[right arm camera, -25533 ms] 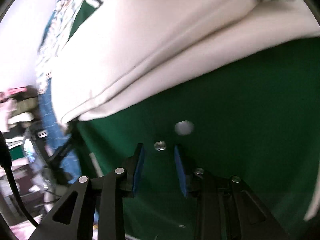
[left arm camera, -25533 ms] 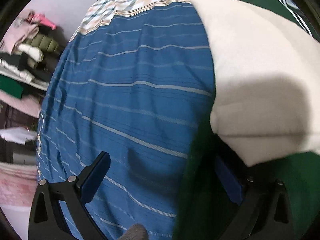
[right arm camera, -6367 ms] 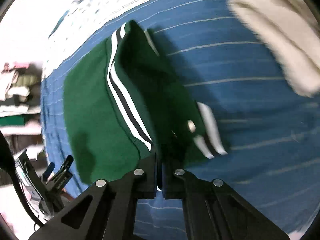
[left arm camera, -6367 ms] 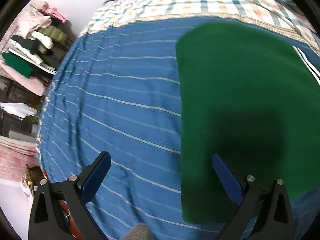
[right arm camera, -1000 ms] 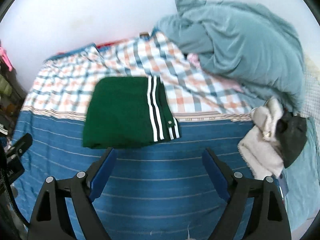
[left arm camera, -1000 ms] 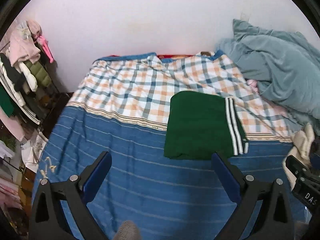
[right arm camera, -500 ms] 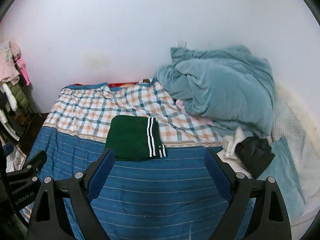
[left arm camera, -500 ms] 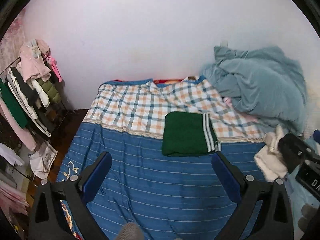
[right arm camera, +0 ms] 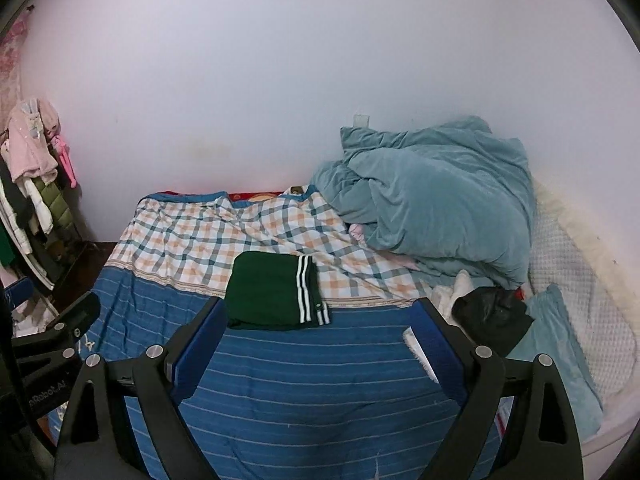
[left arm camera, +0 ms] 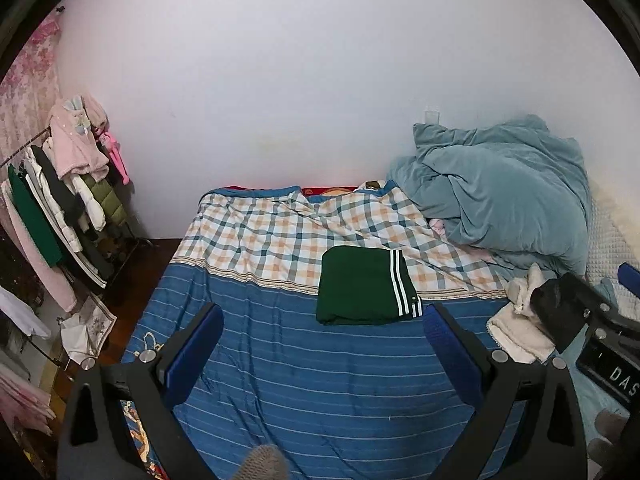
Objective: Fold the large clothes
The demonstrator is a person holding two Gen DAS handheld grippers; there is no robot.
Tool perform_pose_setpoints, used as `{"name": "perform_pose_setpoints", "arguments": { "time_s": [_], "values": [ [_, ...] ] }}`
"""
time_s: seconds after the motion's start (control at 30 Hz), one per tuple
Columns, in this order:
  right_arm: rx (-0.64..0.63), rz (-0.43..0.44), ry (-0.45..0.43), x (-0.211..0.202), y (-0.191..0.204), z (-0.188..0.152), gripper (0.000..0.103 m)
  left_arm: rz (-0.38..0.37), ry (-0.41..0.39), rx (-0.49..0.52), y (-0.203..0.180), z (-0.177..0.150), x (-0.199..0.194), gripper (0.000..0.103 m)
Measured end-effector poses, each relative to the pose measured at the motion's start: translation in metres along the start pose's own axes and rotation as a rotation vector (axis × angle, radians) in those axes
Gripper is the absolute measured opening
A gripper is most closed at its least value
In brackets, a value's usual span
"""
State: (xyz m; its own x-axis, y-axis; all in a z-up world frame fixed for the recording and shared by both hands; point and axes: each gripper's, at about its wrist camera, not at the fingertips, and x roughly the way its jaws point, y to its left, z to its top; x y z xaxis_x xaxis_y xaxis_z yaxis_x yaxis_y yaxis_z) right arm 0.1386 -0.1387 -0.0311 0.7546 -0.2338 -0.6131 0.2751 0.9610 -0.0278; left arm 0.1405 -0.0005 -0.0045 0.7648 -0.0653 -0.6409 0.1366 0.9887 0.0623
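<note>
Fingers of the left gripper (left arm camera: 320, 348) and right gripper (right arm camera: 320, 340) stand spread wide and empty above the near blue-striped bedspread (left arm camera: 328, 380). Farther on, the folded green garment (left arm camera: 364, 290) lies flat mid-bed, straddling the checked sheet (left arm camera: 280, 236), so this fold looks finished. Any next piece should go on the open stripes, away from the rumpled teal duvet (right arm camera: 432, 200).

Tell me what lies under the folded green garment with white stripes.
The folded green garment rests across the checked sheet and blue striped bedcover. Whatever lies directly beneath it is covered.
</note>
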Motion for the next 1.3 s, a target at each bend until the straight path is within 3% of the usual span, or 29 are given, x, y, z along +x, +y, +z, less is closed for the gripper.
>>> {"name": "perform_pose_setpoints", "arguments": {
  "time_s": [0.23, 1.3],
  "values": [
    [-0.002, 0.003, -0.007, -0.013, -0.007, 0.000, 0.095, 0.015, 0.025, -0.014, -0.005, -0.006, -0.007, 0.102],
    [-0.007, 0.011, -0.012, -0.043, -0.011, -0.005, 0.096, 0.019, -0.022, -0.031, -0.005, -0.006, -0.039, 0.102]
  ]
}}
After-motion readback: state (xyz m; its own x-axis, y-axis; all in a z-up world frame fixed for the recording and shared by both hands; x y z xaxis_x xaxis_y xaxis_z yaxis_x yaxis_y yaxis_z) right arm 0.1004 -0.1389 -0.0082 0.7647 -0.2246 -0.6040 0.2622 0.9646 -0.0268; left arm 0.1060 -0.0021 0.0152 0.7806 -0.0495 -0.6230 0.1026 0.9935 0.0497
